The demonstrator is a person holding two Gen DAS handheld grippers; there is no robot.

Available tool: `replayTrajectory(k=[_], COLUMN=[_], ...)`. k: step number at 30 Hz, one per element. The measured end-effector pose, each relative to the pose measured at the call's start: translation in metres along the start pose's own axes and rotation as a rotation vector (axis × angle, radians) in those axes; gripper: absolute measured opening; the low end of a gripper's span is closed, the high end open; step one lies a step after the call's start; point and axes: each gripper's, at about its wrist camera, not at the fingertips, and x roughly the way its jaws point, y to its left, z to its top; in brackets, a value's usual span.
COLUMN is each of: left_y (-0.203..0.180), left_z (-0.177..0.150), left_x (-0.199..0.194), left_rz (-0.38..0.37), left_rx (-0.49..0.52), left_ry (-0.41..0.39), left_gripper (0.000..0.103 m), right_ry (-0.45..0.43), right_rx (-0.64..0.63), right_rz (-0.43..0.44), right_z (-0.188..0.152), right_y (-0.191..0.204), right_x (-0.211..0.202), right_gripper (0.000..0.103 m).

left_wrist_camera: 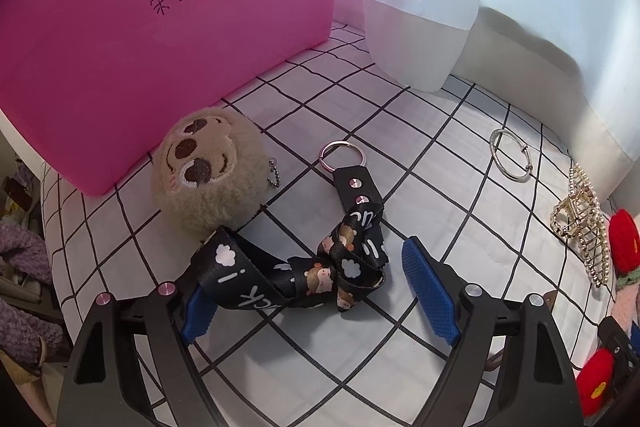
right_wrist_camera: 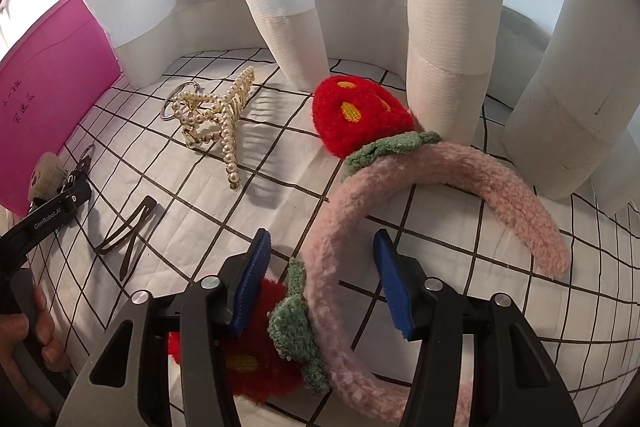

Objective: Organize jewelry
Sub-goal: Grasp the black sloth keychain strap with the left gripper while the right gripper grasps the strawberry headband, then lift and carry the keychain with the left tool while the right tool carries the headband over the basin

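In the left wrist view a black cartoon-print lanyard point(left_wrist_camera: 320, 267) lies crumpled on the checkered cloth, with its key ring point(left_wrist_camera: 342, 156) further off. My left gripper point(left_wrist_camera: 308, 267) is open and straddles the strap; the strap covers the left pad's tip, and the right pad point(left_wrist_camera: 430, 291) stands clear of it. In the right wrist view a pink fuzzy headband point(right_wrist_camera: 340, 267) with red strawberry ears point(right_wrist_camera: 356, 115) passes between the jaws of my right gripper point(right_wrist_camera: 320, 237). That gripper is open, with a gap showing at each blue pad.
A plush sloth ball point(left_wrist_camera: 208, 175) leans by the pink folder point(left_wrist_camera: 160, 27). A silver hoop point(left_wrist_camera: 510, 155), a pearl hair claw point(right_wrist_camera: 218, 119) and brown snap clips point(right_wrist_camera: 128, 239) lie on the cloth. White curtains point(right_wrist_camera: 444, 27) hang behind. A hand point(right_wrist_camera: 24, 331) holds the left gripper.
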Motion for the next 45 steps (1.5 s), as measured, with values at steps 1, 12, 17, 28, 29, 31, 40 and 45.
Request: replayTrajectory(k=[1,12,17,28,29,31,40,45], left_y=[0.001,-0.005,0.003,0.008,0.009,0.010,0.020,0.032], left_z=[-0.004,-0.016,-0.023,-0.026,-0.025,-0.023,-0.005,0.004], left_x=[-0.006,-0.026,-0.042,-0.098,-0.104,-0.114,-0.172,-0.210], left_rz=[-0.003,-0.030,-0.058,-0.132,-0.137,-0.142,-0.150,-0.130], left_rx=[0.005,0.058,0.060,0.088,0.087,0.086,0.068,0.043], left_ry=[-0.006,-0.024,-0.017,-0.044,-0.047,-0.056,-0.134,-0.198], left_gripper=[0.074,0.026,0.025,0.024,0.024,0.024,0.024,0.025], right_ry=[-0.002,-0.023,-0.054,-0.083,-0.087,-0.101,-0.180,-0.232], right_rx=[-0.012,-0.011,-0.011,-0.034,-0.036,-0.042,-0.104,-0.164], right_rz=[0.001,0.053,0.095,0.189,0.196,0.208,0.274,0.334], right_z=[0.000,-0.013,-0.021,-0.028,-0.027,-0.026,-0.005,0.008], right_y=[0.002,-0.002,-0.005,0.003,0.005,0.005,0.013,0.027], right_x=[0.000,-0.011,-0.028,-0.076,-0.081,-0.094,-0.150,-0.177], right_gripper=[0.035,0.015,0.013,0.013,0.013,0.013,0.013,0.013])
